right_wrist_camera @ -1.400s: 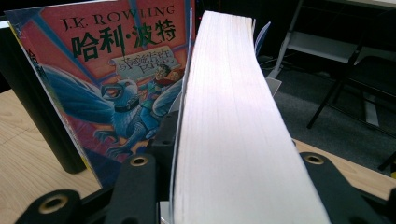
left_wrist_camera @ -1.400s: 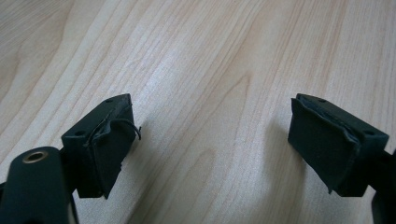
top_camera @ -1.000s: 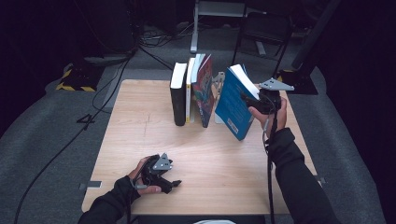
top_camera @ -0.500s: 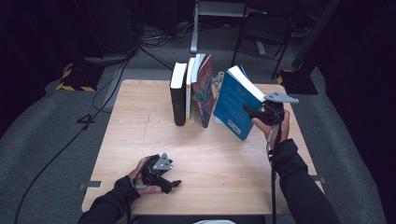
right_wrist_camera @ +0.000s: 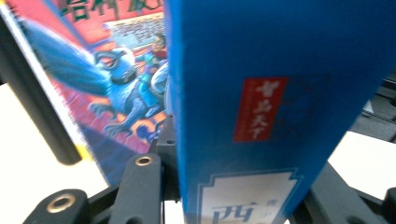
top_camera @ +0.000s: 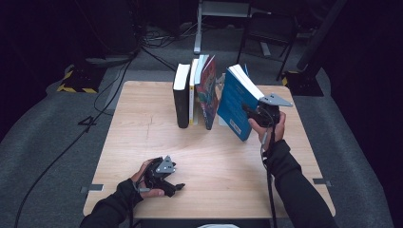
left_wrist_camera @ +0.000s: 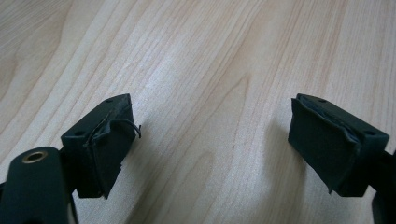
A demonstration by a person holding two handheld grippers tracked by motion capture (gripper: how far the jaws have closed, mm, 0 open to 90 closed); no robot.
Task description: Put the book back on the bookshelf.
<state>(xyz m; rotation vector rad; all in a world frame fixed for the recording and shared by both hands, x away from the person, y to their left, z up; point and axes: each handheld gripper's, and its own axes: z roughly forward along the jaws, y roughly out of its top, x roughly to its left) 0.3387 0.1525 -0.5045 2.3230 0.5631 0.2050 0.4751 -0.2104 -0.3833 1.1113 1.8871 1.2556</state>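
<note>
Your right gripper [top_camera: 253,110] clamps the tilted blue paperback book [top_camera: 236,102], jaws just closing, beside the colourful illustrated book [top_camera: 207,92]; your left gripper [top_camera: 177,187] rests, jaws apart, on the wooden tabletop [top_camera: 218,166].

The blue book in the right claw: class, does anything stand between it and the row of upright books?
Nothing visible does. The blue book, clamped in the right claw, leans toward the colourful book across an open gap.

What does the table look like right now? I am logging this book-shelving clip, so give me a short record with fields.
surface: light wooden table
held item: tilted blue paperback book, spine between the jaws of the right gripper, which have just been closing
row: black book, colourful illustrated book, upright, beside the blue one
left gripper: open, nothing between the jaws, low over bare wood
</note>
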